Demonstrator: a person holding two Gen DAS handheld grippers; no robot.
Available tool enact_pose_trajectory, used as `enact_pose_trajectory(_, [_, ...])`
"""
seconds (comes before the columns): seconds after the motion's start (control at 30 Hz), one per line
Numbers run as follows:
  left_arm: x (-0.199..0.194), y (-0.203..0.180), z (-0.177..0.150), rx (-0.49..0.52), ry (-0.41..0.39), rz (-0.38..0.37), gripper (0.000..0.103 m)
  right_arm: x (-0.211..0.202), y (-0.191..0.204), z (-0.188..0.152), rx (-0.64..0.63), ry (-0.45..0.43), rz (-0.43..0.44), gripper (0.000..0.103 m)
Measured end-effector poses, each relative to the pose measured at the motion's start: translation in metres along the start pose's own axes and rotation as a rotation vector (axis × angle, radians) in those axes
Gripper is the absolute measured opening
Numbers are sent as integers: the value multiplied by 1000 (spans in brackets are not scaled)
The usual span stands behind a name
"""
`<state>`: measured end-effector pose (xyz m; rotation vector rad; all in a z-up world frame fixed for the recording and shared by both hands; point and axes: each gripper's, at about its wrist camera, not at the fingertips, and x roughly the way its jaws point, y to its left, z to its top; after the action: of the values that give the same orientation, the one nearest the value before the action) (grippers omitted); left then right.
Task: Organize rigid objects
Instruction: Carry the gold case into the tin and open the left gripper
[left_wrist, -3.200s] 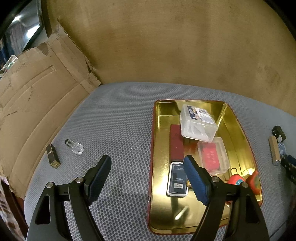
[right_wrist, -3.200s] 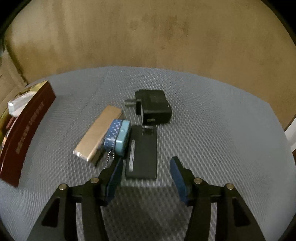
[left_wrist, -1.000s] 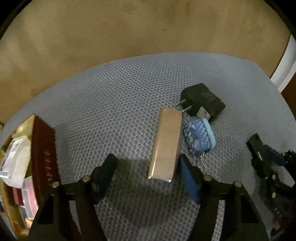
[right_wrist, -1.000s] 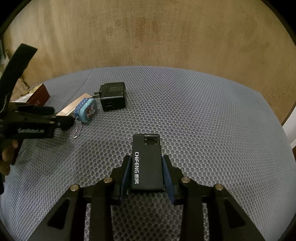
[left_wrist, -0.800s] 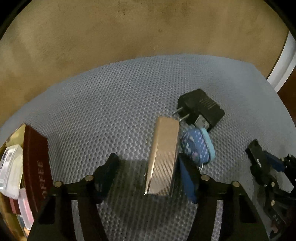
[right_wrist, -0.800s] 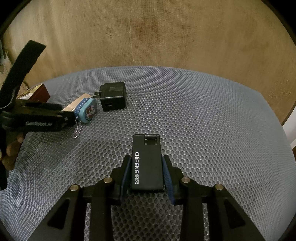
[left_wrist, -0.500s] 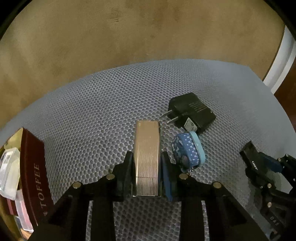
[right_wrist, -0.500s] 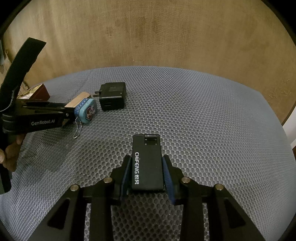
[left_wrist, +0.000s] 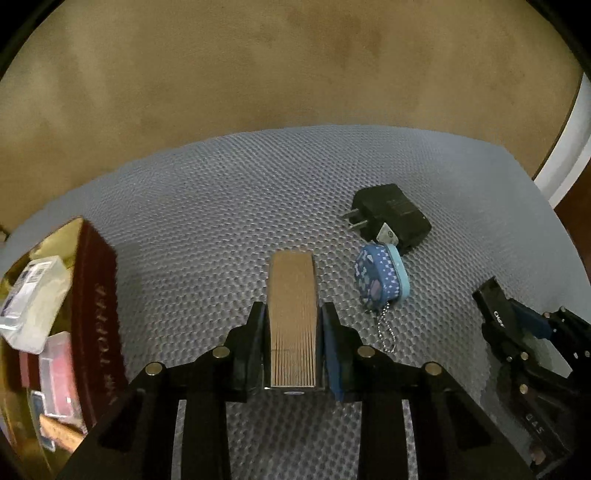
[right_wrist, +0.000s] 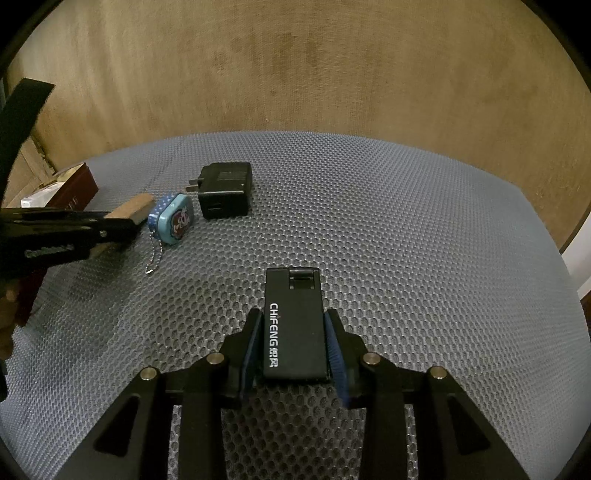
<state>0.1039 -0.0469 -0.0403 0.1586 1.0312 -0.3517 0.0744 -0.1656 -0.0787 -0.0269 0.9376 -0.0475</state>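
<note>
Looking across: grey honeycomb mat (right_wrist: 388, 229) covers the worktop, and its far edge meets a tan wall (right_wrist: 295, 74).
Open room: the mat's right half and far stretch lie bare in the right wrist view; a white edge (left_wrist: 570, 147) shows past the right corner.
Left edge: a dark red tin (left_wrist: 98, 306) with a gold inside stands at the mat's left, holding clear plastic boxes (left_wrist: 31, 302) and small cards.
Middle cluster: a black plug adapter (right_wrist: 225, 190) lies far of centre, with a blue patterned tin (right_wrist: 171, 218) on a bead chain just left of it, the two touching or nearly so.
Left hand-held gripper (left_wrist: 293, 345): closed down to the width of a ribbed gold bar (left_wrist: 293, 317), pads pressed to both long sides; the bar points away toward the wall, just left of the blue tin and apart from it.
Right hand-held gripper (right_wrist: 295, 349): narrowed onto a black CHIFENG box (right_wrist: 295, 325), blue pads against its flanks, near the mat's front, well apart from the cluster.
</note>
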Motion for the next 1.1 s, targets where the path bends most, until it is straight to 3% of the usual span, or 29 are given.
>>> enact_pose_trajectory(0.07, [-19, 0, -16, -10, -14, 2, 27, 0, 0, 0, -2, 0, -1, 35])
enact_pose_trajectory(0.53, [-79, 29, -28, -67, -57, 37, 27, 3, 1, 2, -12, 0, -7, 34])
enact_pose_trajectory(1.1, [-109, 128, -29, -152, -84, 154, 27, 3, 2, 0, -14, 0, -9, 34])
